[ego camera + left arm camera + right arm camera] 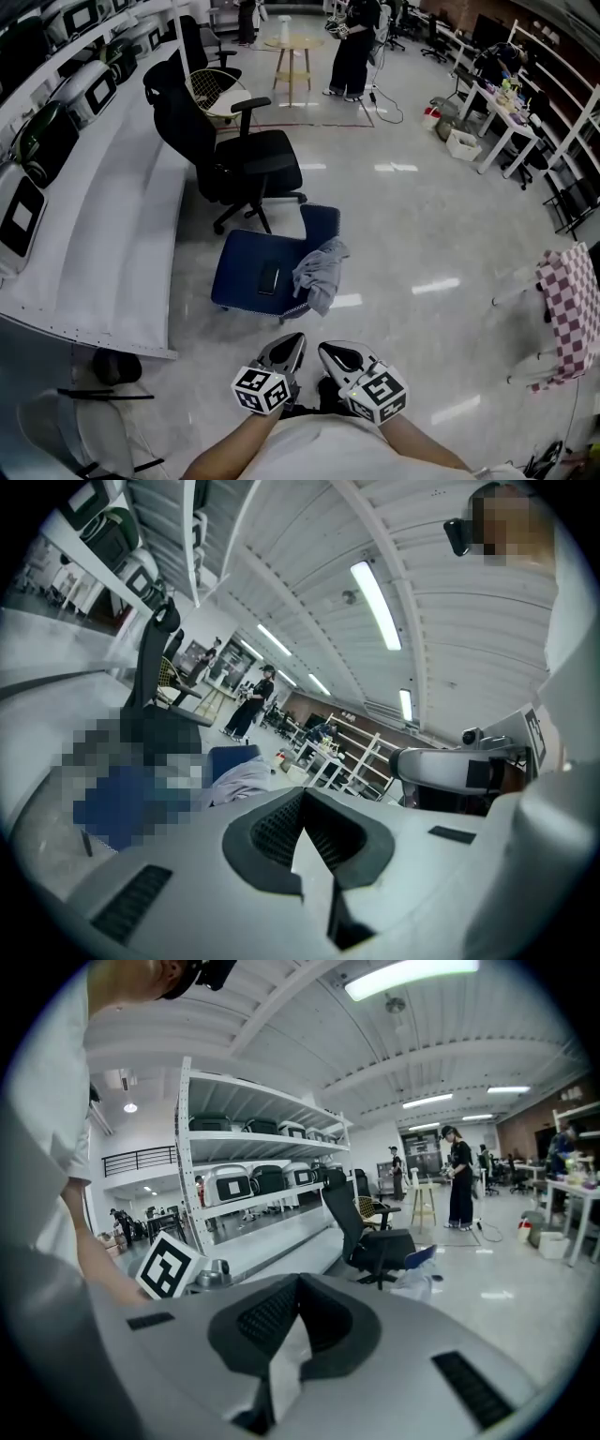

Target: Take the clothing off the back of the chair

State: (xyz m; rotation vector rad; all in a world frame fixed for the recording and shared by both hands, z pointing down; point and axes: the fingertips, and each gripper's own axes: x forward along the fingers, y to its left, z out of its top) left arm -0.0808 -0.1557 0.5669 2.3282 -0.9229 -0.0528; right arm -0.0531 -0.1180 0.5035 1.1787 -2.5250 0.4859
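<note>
In the head view a low blue chair (255, 270) stands on the floor ahead. A grey piece of clothing (319, 270) hangs crumpled over its right side, below the blue back (322, 223). My left gripper (285, 351) and right gripper (339, 357) are side by side close to my body, well short of the chair. Both are shut with nothing between the pads. The left gripper view has its shut gripper (302, 829) low in the frame, with the clothing (246, 777) beyond. The right gripper view likewise has its gripper (294, 1318) in front of the clothing (412, 1283) far off.
A black office chair (239, 155) stands just behind the blue one. A long white bench (112, 234) with machines runs along the left. A person (354, 47) stands far back near a wooden stool (293, 58). Desks (506, 122) and a checkered cloth (570, 309) are to the right.
</note>
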